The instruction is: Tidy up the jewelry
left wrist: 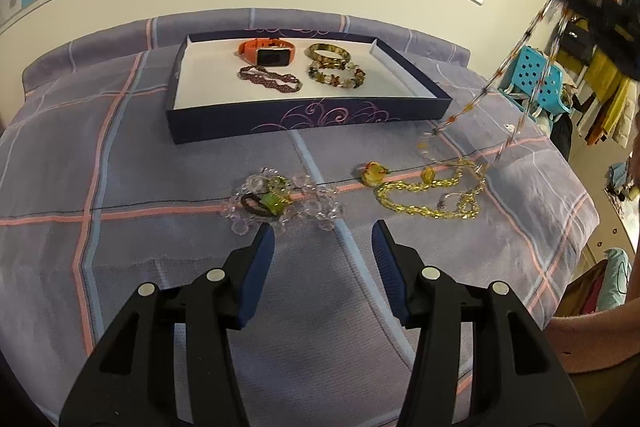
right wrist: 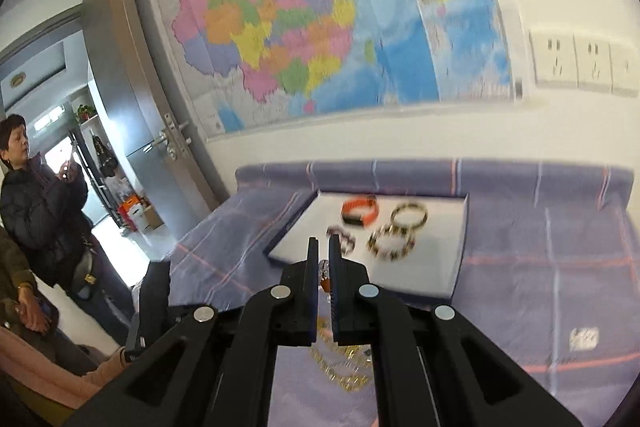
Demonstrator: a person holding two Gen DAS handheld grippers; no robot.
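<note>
A dark blue tray (left wrist: 304,117) with a white floor lies on the checked bedsheet. It holds an orange watch (left wrist: 269,54), a purple bead strand (left wrist: 269,79), a gold bangle (left wrist: 329,51) and a beaded bracelet (left wrist: 336,75). My left gripper (left wrist: 323,241) is open and empty, just short of a clear-bead pile with a green hair tie (left wrist: 280,203). A yellow chain necklace (left wrist: 434,193) lies to its right. My right gripper (right wrist: 323,247) is shut on a long clear-and-orange bead necklace (left wrist: 516,57) and holds it high, its lower end trailing on the sheet. The tray also shows in the right wrist view (right wrist: 448,267).
A map (right wrist: 320,19) and wall sockets (right wrist: 584,65) are on the wall behind the bed. A person in a black coat (right wrist: 36,203) stands by the open door at left. A blue perforated basket (left wrist: 536,79) and hanging clothes are right of the bed.
</note>
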